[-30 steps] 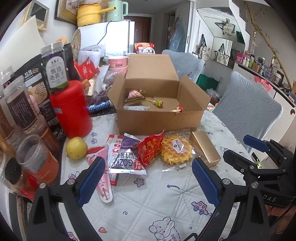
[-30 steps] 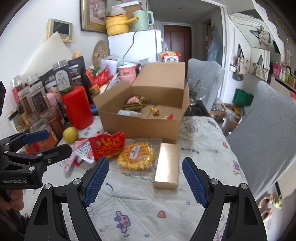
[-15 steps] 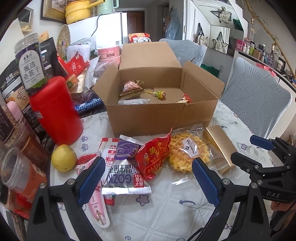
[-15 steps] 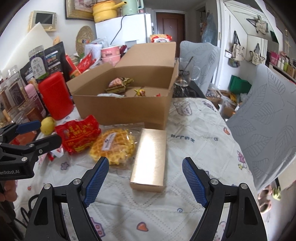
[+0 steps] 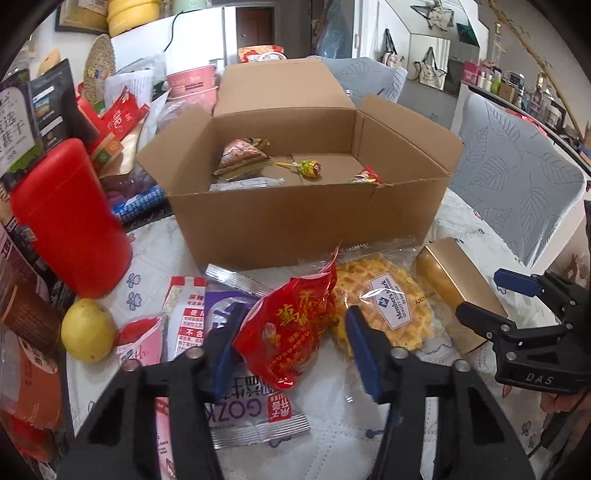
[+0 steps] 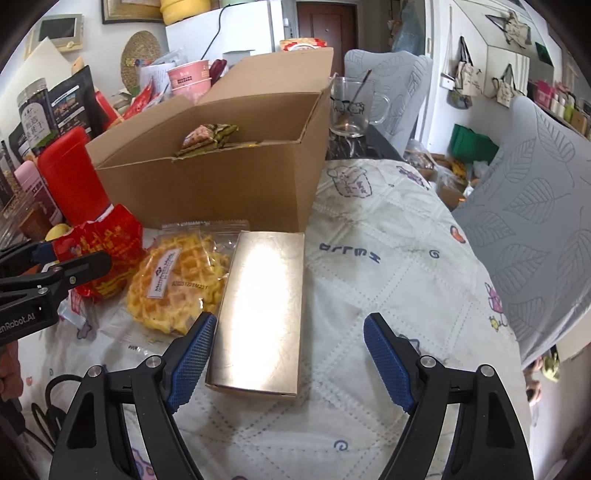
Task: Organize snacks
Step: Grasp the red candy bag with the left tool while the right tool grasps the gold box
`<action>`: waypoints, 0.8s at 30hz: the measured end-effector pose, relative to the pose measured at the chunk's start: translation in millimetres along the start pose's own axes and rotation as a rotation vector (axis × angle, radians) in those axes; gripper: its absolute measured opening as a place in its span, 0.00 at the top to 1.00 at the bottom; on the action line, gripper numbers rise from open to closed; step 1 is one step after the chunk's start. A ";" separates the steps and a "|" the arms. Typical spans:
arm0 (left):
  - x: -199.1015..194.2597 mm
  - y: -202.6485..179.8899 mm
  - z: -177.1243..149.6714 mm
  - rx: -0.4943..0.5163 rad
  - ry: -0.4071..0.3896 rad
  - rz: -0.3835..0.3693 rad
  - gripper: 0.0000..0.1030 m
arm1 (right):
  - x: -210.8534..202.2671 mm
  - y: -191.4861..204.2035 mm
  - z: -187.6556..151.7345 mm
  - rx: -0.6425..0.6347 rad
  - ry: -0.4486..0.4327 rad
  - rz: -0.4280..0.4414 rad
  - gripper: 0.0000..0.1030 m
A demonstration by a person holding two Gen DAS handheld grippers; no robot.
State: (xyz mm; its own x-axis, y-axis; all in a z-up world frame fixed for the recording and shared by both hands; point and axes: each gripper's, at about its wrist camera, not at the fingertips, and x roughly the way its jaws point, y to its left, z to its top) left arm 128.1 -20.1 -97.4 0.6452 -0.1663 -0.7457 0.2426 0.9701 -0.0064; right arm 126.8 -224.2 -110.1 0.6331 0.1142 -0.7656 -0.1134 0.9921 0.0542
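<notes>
Nearest, your left gripper (image 5: 291,343) has just been closing its jaws around the crinkly red foil packet (image 5: 286,332); your right gripper (image 6: 288,354) stands wide over the glossy gold box (image 6: 262,310). Beyond sits the open cardboard carton (image 5: 295,218).

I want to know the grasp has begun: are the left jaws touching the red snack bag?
Touching. In the left wrist view the left gripper has just been closing, and its jaws press both sides of the red snack bag.

Straight ahead beyond the fingers, a white fridge (image 6: 236,33) against the far wall, a dark brown door (image 6: 325,22) beside it. To the right, grey leaf-patterned chairs (image 6: 532,206) and a white wall hung with tote bags (image 6: 465,81). Even daylight throughout.
</notes>
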 end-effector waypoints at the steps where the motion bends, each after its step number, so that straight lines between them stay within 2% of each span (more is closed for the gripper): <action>1: 0.0 -1.3 0.0 0.007 -0.001 -0.002 0.62 | 1.3 -0.7 0.1 0.002 0.003 0.004 0.21; 4: 5.1 -2.3 -1.6 -0.002 0.039 -0.041 0.70 | 5.5 -3.1 -0.4 0.011 0.015 0.017 0.25; 7: 8.8 -5.7 -6.2 0.003 0.048 -0.036 0.70 | 10.7 -4.2 -1.6 0.016 0.031 0.022 0.29; 9: 9.8 -8.7 -7.6 0.021 0.044 -0.017 0.70 | 14.0 -5.6 -2.7 0.029 0.041 0.040 0.33; 13: 22.2 -13.0 -5.9 0.082 0.060 0.028 0.68 | 14.5 -4.0 -4.3 0.024 0.047 0.045 0.51; 15: 28.4 -16.6 -5.3 0.114 0.072 0.075 0.66 | 13.1 -2.4 -5.0 0.017 0.048 0.038 0.52; 16: 36.6 -19.7 -6.5 0.147 0.096 0.126 0.64 | 12.4 -2.2 -5.7 0.016 0.048 0.037 0.53; 17: 44.0 -19.7 -8.8 0.157 0.132 0.142 0.62 | 11.8 -2.6 -6.2 0.018 0.048 0.037 0.53; 18: 41.0 -18.1 -9.9 0.153 0.098 0.139 0.63 | 10.7 -3.1 -7.1 0.021 0.047 0.037 0.53; 24: 34.1 -8.4 -10.8 0.059 0.119 0.066 0.67 | -1.6 -3.5 -13.2 0.019 0.026 0.039 0.57</action>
State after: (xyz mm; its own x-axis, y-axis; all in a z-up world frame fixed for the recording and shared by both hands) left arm 140.3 -32.0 -129.9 0.5716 -0.0764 -0.8170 0.2470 0.9655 0.0825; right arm 116.1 -228.6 -117.4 0.6085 0.1519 -0.7788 -0.1234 0.9877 0.0963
